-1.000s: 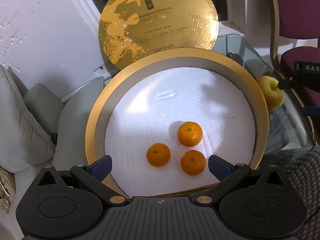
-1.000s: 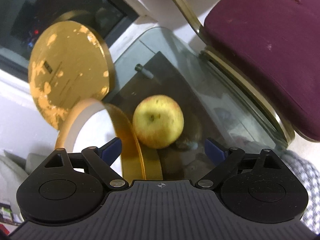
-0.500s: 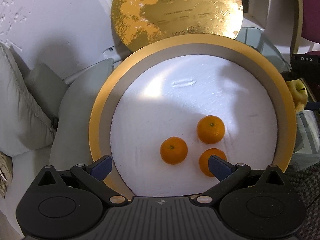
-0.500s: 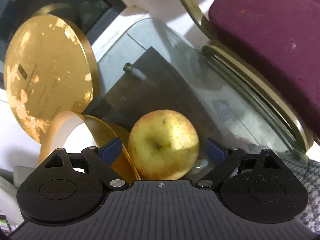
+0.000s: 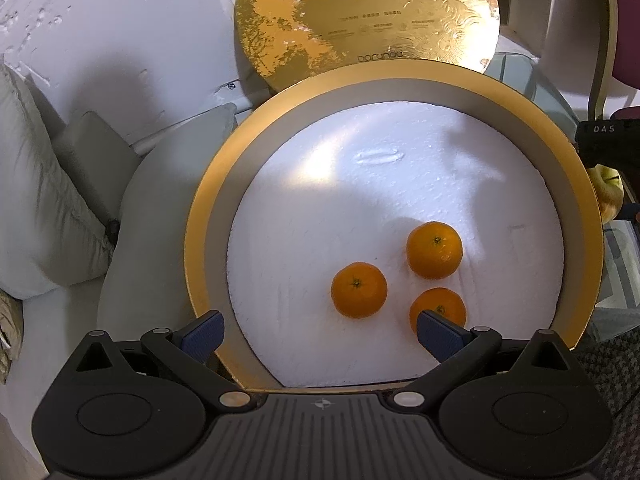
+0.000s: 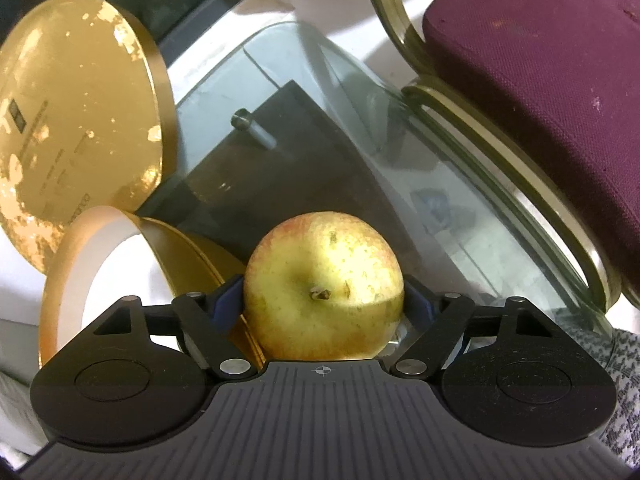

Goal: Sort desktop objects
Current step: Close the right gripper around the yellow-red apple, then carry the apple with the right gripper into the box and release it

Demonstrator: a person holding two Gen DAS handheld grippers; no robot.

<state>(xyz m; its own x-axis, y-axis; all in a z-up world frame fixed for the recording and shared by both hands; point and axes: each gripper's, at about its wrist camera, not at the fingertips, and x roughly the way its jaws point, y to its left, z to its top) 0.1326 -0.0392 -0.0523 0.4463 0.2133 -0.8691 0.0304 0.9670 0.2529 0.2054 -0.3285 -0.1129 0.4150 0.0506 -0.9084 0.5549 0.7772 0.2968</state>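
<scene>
The right gripper (image 6: 323, 306) has just been closing, and its blue pads now press both sides of a yellow apple (image 6: 323, 288) with a reddish blush, its stem end facing the camera. The apple sits on a glass table (image 6: 400, 168), just beside the gold outer wall of a round box (image 6: 192, 256). Beyond the apple, under the glass, lies a dark panel with a small metal peg (image 6: 254, 128). Past the box, its gold lid (image 6: 76, 112) stands on edge against the wall. On the far side of the apple from the box is a chair with a maroon seat (image 6: 552, 64) and a brass-coloured frame.

The left gripper (image 5: 320, 334) hangs over the near edge of the box (image 5: 208, 216) with its jaws spread wide and nothing between the pads. Inside the box, on white foam, lie three oranges in a loose triangle, none touching another: one (image 5: 444, 306) partly behind the gripper's right fingertip, one (image 5: 359, 289) just left of it, and one (image 5: 434, 249) farther in. The rest of the foam is bare. At the box's right rim, outside it, the apple (image 5: 610, 204) shows under the dark body of the right gripper (image 5: 612, 148). Behind the box the lid (image 5: 366, 20) leans upright. Left of the box are grey cushions (image 5: 44, 208) against a white wall.
</scene>
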